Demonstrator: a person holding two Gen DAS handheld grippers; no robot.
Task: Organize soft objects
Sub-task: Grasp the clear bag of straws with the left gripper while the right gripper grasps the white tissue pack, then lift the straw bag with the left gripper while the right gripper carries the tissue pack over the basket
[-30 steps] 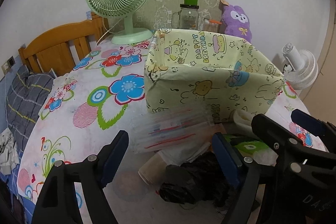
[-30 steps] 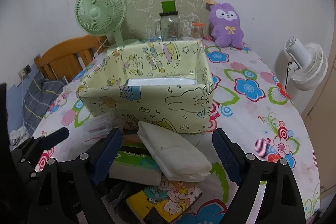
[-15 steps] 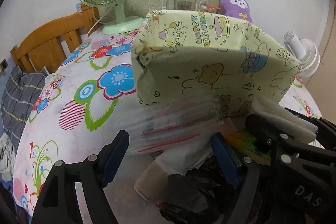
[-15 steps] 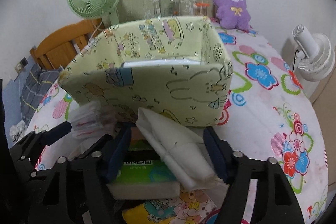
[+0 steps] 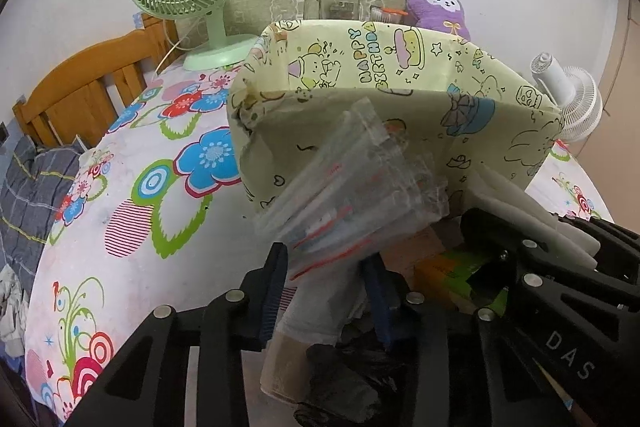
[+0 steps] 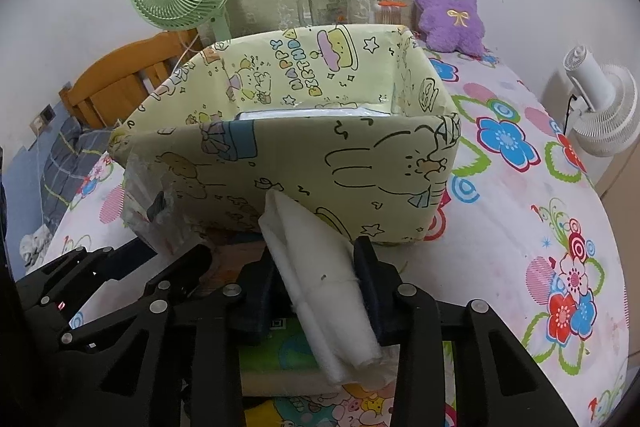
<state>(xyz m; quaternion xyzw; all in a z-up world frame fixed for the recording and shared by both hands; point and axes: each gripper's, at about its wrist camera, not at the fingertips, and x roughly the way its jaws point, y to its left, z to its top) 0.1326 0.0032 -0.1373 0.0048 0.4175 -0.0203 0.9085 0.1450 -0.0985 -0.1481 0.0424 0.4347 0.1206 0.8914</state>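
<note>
Left hand-held gripper (image 5: 326, 285) jaws just closed, now clamped on a stack of clear zip bags (image 5: 352, 195), which tilts up ahead of it against the yellow cartoon-print box (image 5: 400, 75). Right hand-held gripper (image 6: 316, 279) jaws also just closed, grasping a folded white pad (image 6: 320, 259) that points toward the box's front wall. Under it, a green tissue pack (image 6: 276, 351) on the floral tabletop (image 6: 520, 227).

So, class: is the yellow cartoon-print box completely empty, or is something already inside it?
Not empty. In the right wrist view, a flat white item lies at the bottom of the yellow box; what it is cannot be told.
</note>
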